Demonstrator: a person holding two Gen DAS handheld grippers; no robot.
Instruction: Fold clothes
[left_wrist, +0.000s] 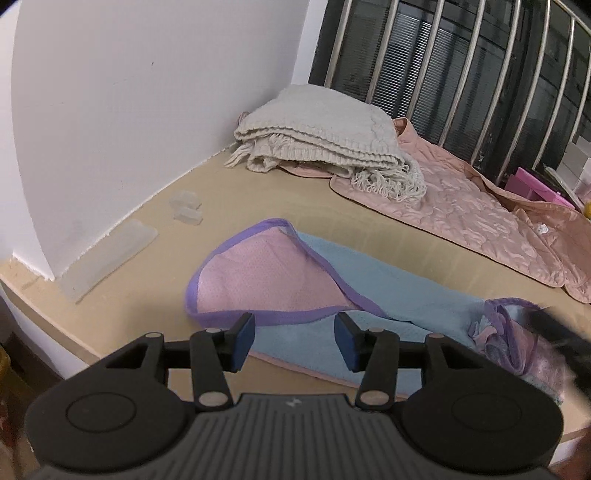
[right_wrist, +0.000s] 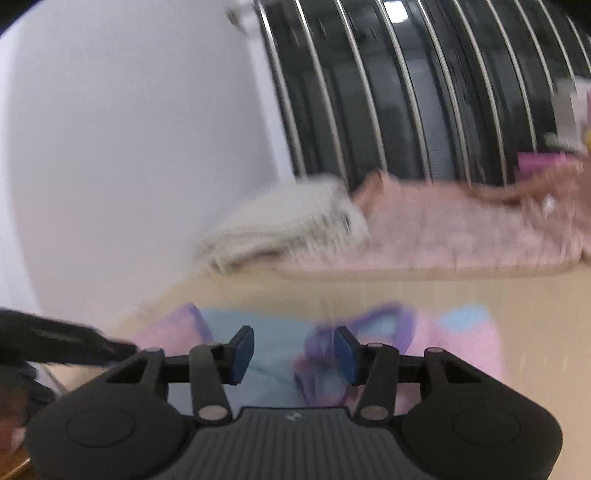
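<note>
A light blue and pink cloth with purple trim (left_wrist: 332, 288) lies on the tan bed surface (left_wrist: 229, 206), one pink corner folded over the blue side. My left gripper (left_wrist: 294, 341) is open and empty just above the cloth's near edge. My right gripper (right_wrist: 294, 350) is open and empty above the same cloth (right_wrist: 273, 343), close to its bunched purple-trimmed end (right_wrist: 325, 354); that view is motion-blurred. The right gripper shows as a dark blur in the left wrist view (left_wrist: 561, 332), and the left gripper as a dark blur in the right wrist view (right_wrist: 55, 343).
A folded cream knit blanket (left_wrist: 321, 129) lies on a pink quilted cover (left_wrist: 472, 206) at the back. A white wall (left_wrist: 129, 110) runs along the left. A metal-barred headboard (left_wrist: 461, 66) stands behind. Translucent plastic pieces (left_wrist: 110, 258) lie by the wall.
</note>
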